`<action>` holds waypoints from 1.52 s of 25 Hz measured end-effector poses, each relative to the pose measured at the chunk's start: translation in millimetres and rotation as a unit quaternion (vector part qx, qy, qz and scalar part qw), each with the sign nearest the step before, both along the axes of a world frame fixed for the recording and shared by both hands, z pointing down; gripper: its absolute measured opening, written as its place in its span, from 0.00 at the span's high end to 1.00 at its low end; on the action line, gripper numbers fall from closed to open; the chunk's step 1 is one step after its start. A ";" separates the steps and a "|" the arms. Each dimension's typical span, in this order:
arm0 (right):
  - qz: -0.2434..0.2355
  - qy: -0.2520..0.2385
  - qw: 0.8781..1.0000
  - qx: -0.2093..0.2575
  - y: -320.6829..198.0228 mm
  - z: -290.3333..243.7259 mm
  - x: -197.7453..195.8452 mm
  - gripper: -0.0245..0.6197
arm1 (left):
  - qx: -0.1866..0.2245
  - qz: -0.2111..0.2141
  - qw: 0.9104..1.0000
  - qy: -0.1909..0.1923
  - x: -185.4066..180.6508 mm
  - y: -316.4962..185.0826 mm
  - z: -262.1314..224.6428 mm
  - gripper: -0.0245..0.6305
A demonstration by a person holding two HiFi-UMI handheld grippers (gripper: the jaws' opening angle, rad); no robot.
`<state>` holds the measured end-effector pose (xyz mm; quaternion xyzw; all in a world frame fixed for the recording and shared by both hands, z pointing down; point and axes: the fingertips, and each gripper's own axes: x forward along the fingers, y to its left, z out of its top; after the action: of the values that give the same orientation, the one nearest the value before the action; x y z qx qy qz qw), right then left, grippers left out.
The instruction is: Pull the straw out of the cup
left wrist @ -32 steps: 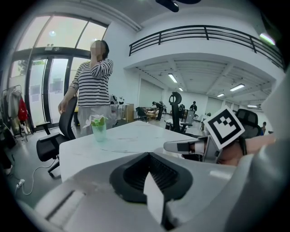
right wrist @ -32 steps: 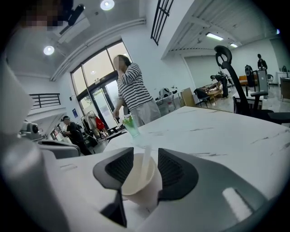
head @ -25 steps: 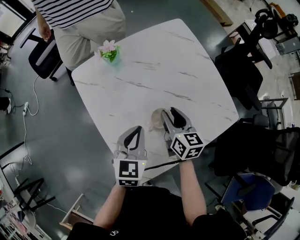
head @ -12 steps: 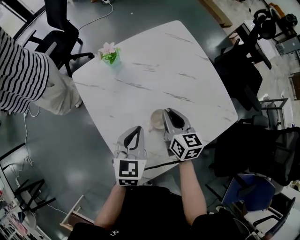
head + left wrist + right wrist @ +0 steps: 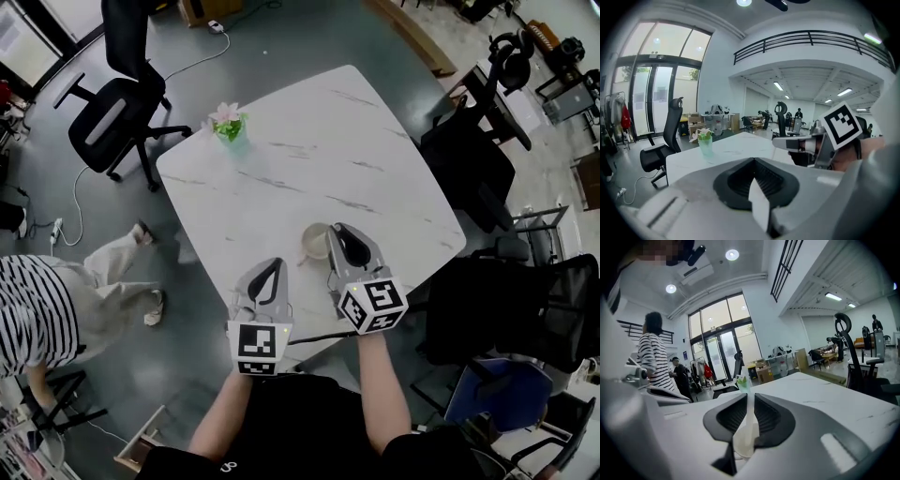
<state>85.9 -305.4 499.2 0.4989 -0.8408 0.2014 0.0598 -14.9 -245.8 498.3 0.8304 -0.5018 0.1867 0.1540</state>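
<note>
A pale cup (image 5: 314, 242) stands on the white marble table (image 5: 309, 159) near its front edge. My right gripper (image 5: 338, 229) hovers just right of and over the cup. In the right gripper view its jaws (image 5: 749, 397) are shut on a thin pale straw (image 5: 749, 420) that runs upright between the pads, with the cup (image 5: 741, 446) showing beneath them. My left gripper (image 5: 272, 261) hangs at the table's front edge, left of the cup and apart from it. Its jaws (image 5: 754, 160) are shut with nothing between them.
A small green vase with pink flowers (image 5: 228, 122) stands at the table's far left corner. Black office chairs (image 5: 117, 103) ring the table, some at the right (image 5: 469, 155). A person in a striped shirt (image 5: 37, 323) bends down on the floor at the left.
The right gripper's jaws have closed on the straw and the gripper has risen over the cup. The person in the striped shirt has walked from the table's far side to the left.
</note>
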 end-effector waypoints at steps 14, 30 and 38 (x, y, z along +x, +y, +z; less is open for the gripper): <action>0.011 0.006 0.993 0.119 71.5 -103.2 -10.7 0.89 | 0.079 -0.008 0.997 0.019 -13.7 39.6 -63.7 0.96; 0.031 0.022 0.982 0.184 122.6 -157.0 -8.1 0.89 | 0.149 0.000 0.988 0.036 -15.1 61.6 -115.7 0.96; 0.032 0.030 0.983 0.180 127.8 -154.5 -6.2 0.89 | 0.147 -0.001 0.988 0.044 -13.9 65.5 -112.2 0.96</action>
<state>79.7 -177.6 344.7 0.5336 -0.8450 0.0336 -0.0120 -28.7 -180.3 386.1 0.8508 -0.5176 0.0741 0.0529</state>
